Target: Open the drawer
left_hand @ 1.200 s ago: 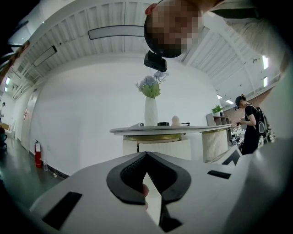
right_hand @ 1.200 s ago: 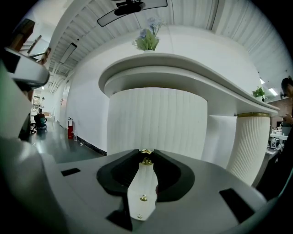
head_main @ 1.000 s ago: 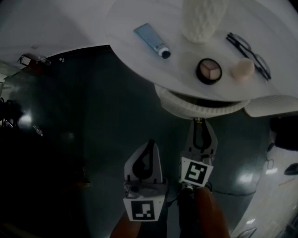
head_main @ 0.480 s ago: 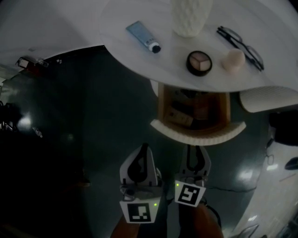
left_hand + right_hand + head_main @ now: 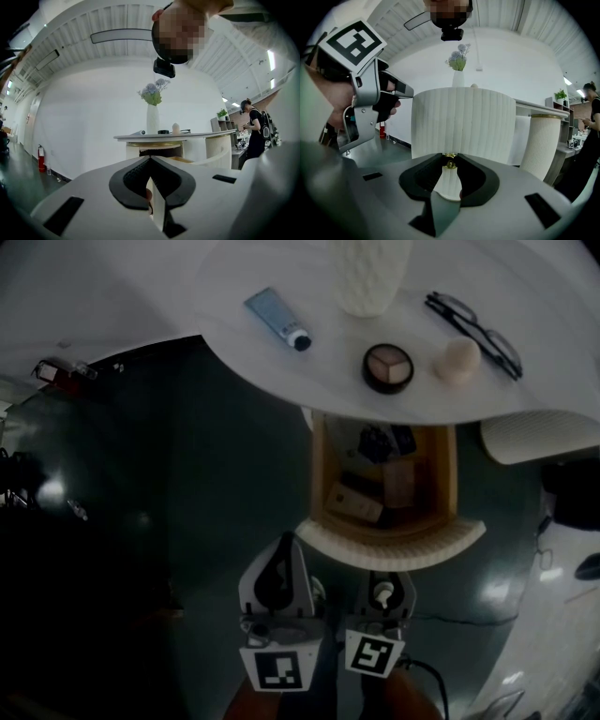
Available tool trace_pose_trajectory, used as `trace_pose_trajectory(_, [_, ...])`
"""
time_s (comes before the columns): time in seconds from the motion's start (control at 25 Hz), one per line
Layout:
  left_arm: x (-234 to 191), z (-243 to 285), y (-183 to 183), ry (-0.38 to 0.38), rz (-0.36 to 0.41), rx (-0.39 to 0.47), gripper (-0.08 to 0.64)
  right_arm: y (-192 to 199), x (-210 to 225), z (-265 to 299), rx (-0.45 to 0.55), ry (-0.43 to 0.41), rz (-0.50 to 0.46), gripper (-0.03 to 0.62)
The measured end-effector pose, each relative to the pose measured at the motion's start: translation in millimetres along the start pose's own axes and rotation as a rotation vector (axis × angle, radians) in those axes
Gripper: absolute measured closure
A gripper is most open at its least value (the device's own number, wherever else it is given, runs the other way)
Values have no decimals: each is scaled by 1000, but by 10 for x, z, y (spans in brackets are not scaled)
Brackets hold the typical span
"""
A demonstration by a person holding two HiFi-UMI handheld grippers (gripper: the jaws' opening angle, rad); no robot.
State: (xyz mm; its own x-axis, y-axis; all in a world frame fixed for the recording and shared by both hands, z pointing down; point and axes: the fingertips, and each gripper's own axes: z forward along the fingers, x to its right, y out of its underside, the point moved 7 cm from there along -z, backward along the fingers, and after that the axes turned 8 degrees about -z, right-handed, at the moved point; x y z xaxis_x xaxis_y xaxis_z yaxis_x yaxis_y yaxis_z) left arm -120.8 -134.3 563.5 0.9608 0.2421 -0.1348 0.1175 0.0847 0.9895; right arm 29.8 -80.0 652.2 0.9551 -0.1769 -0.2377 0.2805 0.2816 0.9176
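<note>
My left gripper [image 5: 150, 159] hangs nearest me, its jaws pressed together with nothing between them. Just beside it, my right gripper [image 5: 450, 157] has its jaws clamped on the small gold knob [image 5: 450, 164] at the middle of the curved white ribbed front [image 5: 464, 122]. Behind that front, the wooden drawer [image 5: 319, 474] stands pulled well out from under the round white tabletop [image 5: 234, 277], its inside open to the head view. In it lie what look like tan boxes [image 5: 358, 504], with some dark items [image 5: 382, 441] at the back; the light is too dim for me to say more. On the tabletop above the drawer sit a round compact of beige powders [image 5: 387, 368] and a pale egg-shaped sponge [image 5: 457, 360], close together. Left of them lies a light blue tube with a dark cap [image 5: 277, 318]; right of them lie black-framed glasses [image 5: 473, 320]. Farthest off stands a white textured vase [image 5: 368, 277].
</note>
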Motion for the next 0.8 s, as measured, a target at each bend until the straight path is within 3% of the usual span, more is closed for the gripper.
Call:
trace_pose_trajectory(0.48, [-5, -110, -119, -14, 6, 10, 557, 49, -14, -94, -2, -21, -17, 486])
trace_pose_trajectory(0.8, [90, -178, -269, -5, -12, -6, 557, -10, 78, -266, -24, -80, -49, 471])
